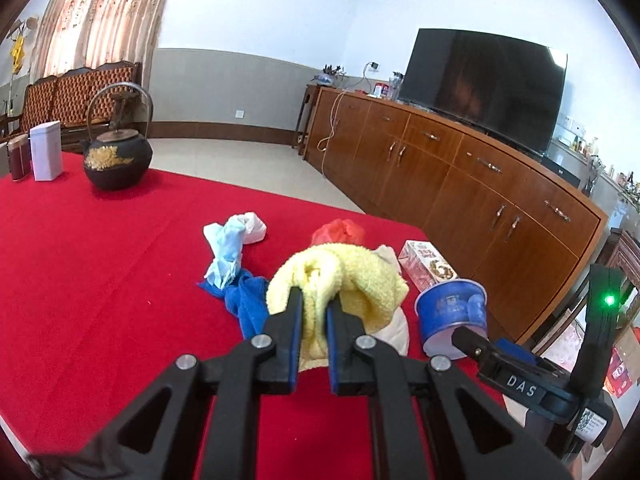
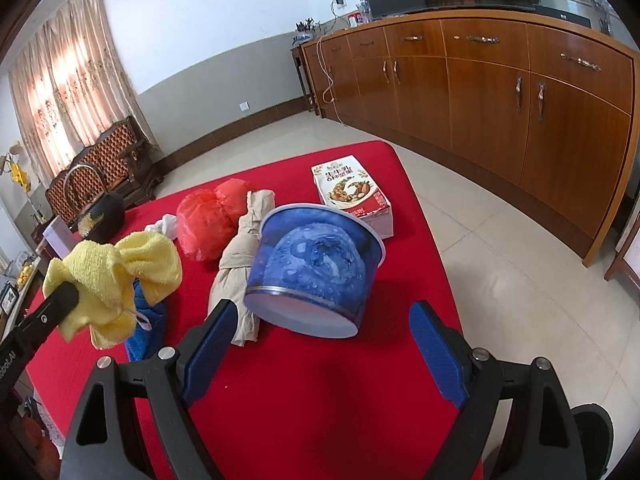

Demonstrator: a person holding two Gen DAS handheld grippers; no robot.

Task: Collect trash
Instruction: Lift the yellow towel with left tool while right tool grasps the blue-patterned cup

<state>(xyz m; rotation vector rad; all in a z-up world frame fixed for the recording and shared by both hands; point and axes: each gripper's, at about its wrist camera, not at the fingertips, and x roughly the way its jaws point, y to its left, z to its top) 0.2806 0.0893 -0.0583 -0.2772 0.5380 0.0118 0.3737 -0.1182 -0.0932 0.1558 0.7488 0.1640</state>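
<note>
A: Edges, quick. Red surface (image 2: 320,392) bare right in front of the right tool (image 2: 320,344), right edge drops to tiled floor (image 2: 500,280), rounded far corner past the carton

B: Left side is wide open red cloth too, nothing on it until the teapot (image 1: 116,158) at the far end, with a white box (image 1: 47,151) and a dark red tin (image 1: 19,158) beside it

A: Clutter in the middle. Nearest the right tool: blue paper bowl (image 2: 316,268) lying on its side, base toward the tool. Beige wad (image 2: 240,264) touching the bowl's left, red plastic bag (image 2: 208,224) behind that, snack carton (image 2: 352,192) behind the bowl near the far corner

B: Blue cloth (image 1: 244,300) and pale blue glove (image 1: 228,252) left of the pile, white scrap behind them. Wooden cabinet (image 1: 460,184) and TV (image 1: 484,88) well off the surface

A: Tools?

B: Left tool (image 1: 314,308) clenched on the yellow towel (image 1: 340,276), towel bunched between the blue pads and lifted off the cloth, hanging above the blue cloth. Right tool spread wide, gripping nothing, bowl just ahead of its gap, not touching
</note>
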